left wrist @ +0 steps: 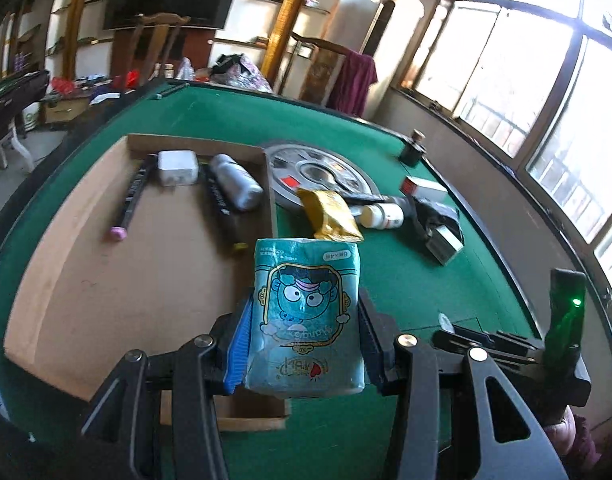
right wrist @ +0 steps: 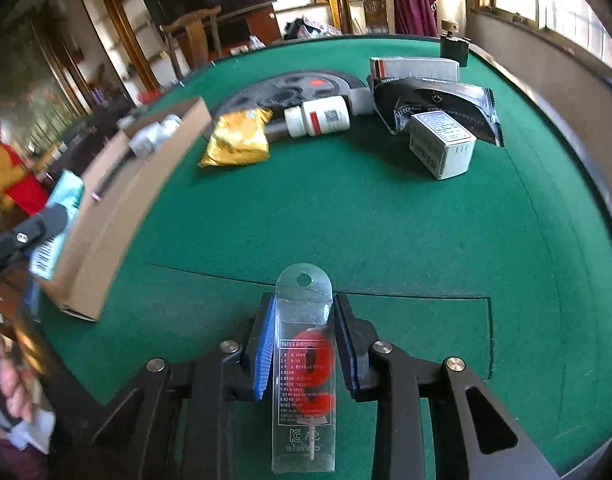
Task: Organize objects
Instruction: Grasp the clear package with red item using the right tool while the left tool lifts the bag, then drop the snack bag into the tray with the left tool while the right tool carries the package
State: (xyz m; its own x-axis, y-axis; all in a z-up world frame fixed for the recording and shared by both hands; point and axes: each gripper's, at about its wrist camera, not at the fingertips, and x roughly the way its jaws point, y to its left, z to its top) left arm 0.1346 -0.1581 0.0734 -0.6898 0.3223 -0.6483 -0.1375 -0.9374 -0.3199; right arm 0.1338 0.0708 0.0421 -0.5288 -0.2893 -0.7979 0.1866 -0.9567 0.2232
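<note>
**Both grippers loaded, box waiting**

The green table [right wrist: 346, 216] fills both views, and the cardboard box [left wrist: 106, 264] sits at nine o'clock in the left view, already holding two pens, a white charger [left wrist: 177, 167] and a silver bottle [left wrist: 236, 180]. Loose items still crowd twelve to two o'clock: a gold pouch [left wrist: 332, 214], a pill bottle [right wrist: 318, 116], a black packet [right wrist: 438, 100], small cartons.

The left gripper [left wrist: 304, 320] is clamped on the teal tissue pack [left wrist: 306, 316], held just above the box's near right corner. The pack's long axis runs six to twelve o'clock, away from the camera, its print reading upside down.

The right gripper [right wrist: 304, 344] pinches the clear candle pack [right wrist: 304, 360] over bare felt, hang-hole end pointing to twelve o'clock, long axis along the fingers.

My read: mid-carry. Next, the tissue pack needs to shift left over the box floor and be released; the candle pack has farther to travel, toward nine o'clock.
</note>
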